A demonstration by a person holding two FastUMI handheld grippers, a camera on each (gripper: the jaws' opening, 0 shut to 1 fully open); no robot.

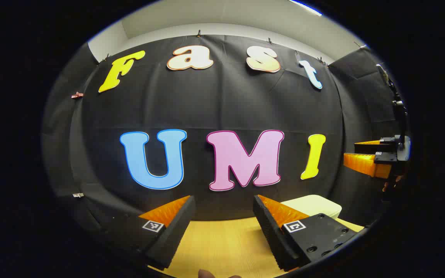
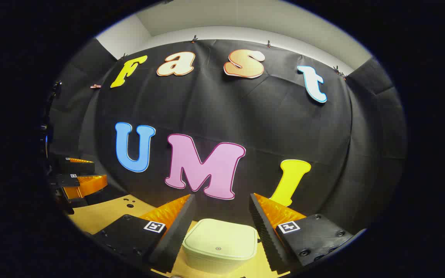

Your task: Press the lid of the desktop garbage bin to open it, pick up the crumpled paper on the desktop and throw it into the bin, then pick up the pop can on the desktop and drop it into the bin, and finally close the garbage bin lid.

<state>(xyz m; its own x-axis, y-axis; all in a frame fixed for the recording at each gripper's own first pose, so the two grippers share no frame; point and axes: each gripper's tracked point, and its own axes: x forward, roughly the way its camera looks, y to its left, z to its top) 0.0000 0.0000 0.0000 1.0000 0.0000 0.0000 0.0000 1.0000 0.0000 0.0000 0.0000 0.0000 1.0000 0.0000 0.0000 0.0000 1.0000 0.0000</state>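
Observation:
The cream desktop bin [image 2: 220, 241] stands on the wooden table with its lid down; a small round button marks the lid's front. My right gripper [image 2: 222, 199] hovers open just above and in front of it, a finger on each side, touching nothing. The same bin [image 1: 315, 206] peeks out behind the right finger in the left gripper view. My left gripper [image 1: 224, 200] is open over bare table, holding nothing. Each gripper also appears farther off in the other's view: the right gripper [image 1: 365, 156] at the right edge, the left gripper [image 2: 85, 181] at the left edge.
The light wooden table [image 1: 222, 239] runs back to the black cloth wall right behind the bin. Small holes [image 2: 129, 202] dot the tabletop to the left of the bin. A person's fingertip [image 1: 207, 273] shows at the bottom edge.

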